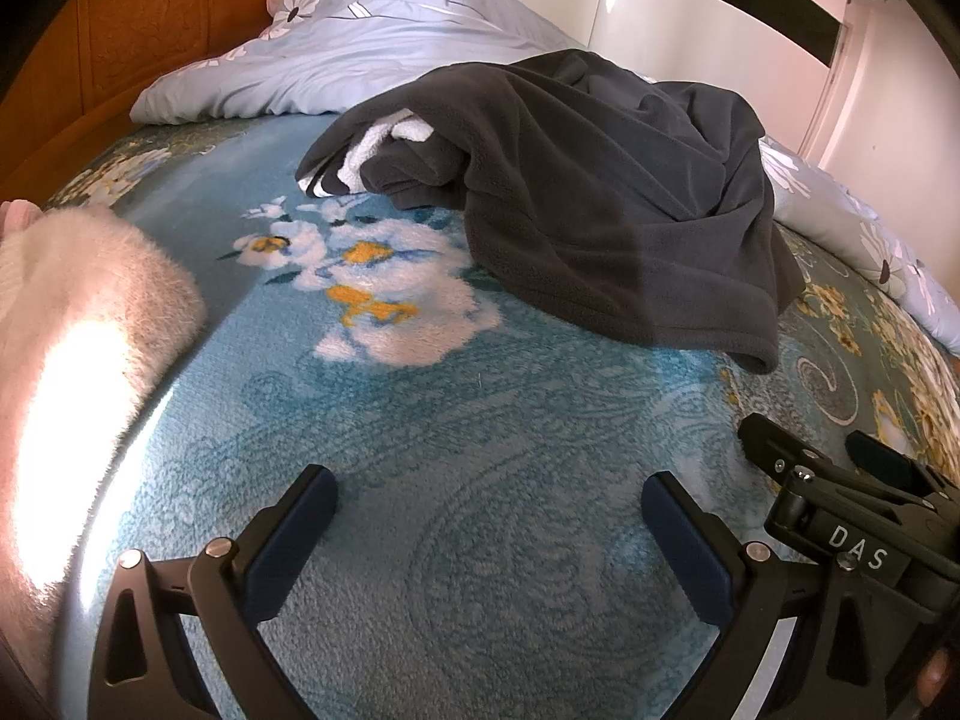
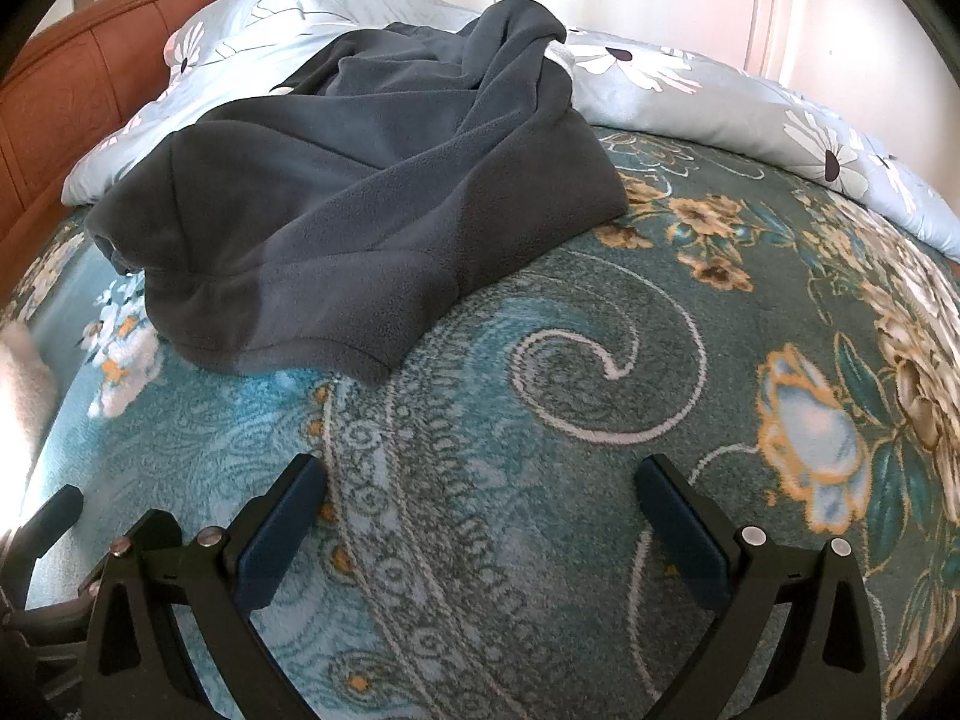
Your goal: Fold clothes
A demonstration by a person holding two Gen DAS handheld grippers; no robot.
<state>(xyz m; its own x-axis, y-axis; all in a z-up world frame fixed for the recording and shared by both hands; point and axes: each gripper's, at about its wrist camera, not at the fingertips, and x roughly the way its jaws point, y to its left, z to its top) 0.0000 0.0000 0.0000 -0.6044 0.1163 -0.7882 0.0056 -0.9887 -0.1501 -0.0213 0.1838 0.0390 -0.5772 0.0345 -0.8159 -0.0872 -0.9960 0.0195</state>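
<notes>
Fingers (image 1: pixel 312 504) spread wide before crumpled dark fleece garment (image 1: pixel 600 192).

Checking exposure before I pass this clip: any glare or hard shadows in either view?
Left wrist view: sunlight blows out the pale fluffy garment at left; a shadow edge crosses the dark fleece. Right wrist view: even light, the same shadow edge on the fleece, strong fisheye bending.

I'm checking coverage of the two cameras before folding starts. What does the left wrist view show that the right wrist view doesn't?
Only the left wrist view shows the white lining inside the dark fleece garment and the right gripper from the side. Only the right wrist view shows the gold flower border of the blanket. Both show the crumpled garment, the teal floral blanket, the pale blue duvet, and open, empty jaws.
</notes>
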